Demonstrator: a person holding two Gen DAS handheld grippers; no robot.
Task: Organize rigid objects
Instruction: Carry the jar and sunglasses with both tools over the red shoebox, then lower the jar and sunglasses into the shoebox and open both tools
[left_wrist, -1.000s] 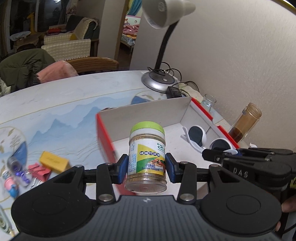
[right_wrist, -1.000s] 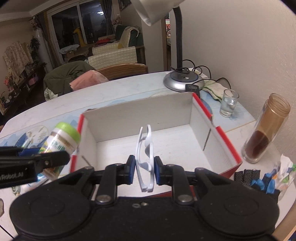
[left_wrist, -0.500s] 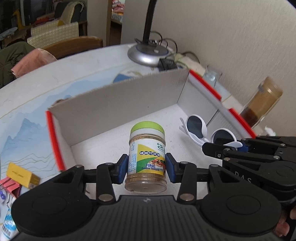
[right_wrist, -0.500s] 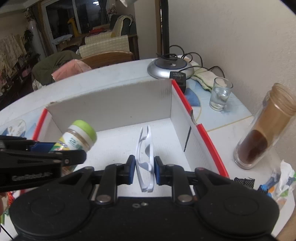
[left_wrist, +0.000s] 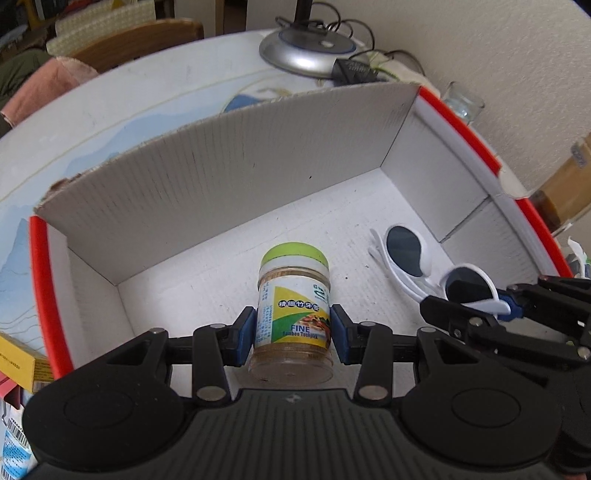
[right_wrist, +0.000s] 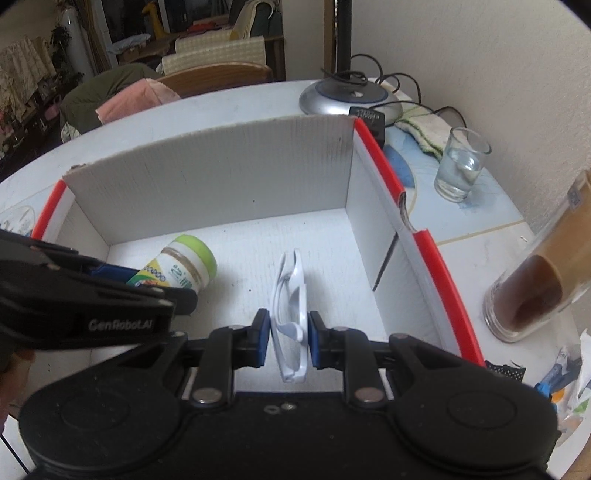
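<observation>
My left gripper (left_wrist: 293, 334) is shut on a toothpick jar (left_wrist: 293, 306) with a green lid and holds it low inside the white cardboard box (left_wrist: 221, 177) with red rims. The jar also shows in the right wrist view (right_wrist: 181, 267). My right gripper (right_wrist: 287, 339) is shut on white sunglasses (right_wrist: 290, 295), held on edge inside the same box (right_wrist: 221, 173), to the right of the jar. The sunglasses (left_wrist: 424, 262) and the right gripper (left_wrist: 506, 306) show at the right of the left wrist view.
A lamp base (right_wrist: 351, 98) and a black adapter (right_wrist: 365, 118) stand behind the box. A glass of water (right_wrist: 460, 164) and a tall jar of brown powder (right_wrist: 543, 284) stand to its right. A yellow box (left_wrist: 22, 363) lies to its left.
Both grippers have moved forward and down into the box with their objects. The jar and the sunglasses now sit low over the box floor.
</observation>
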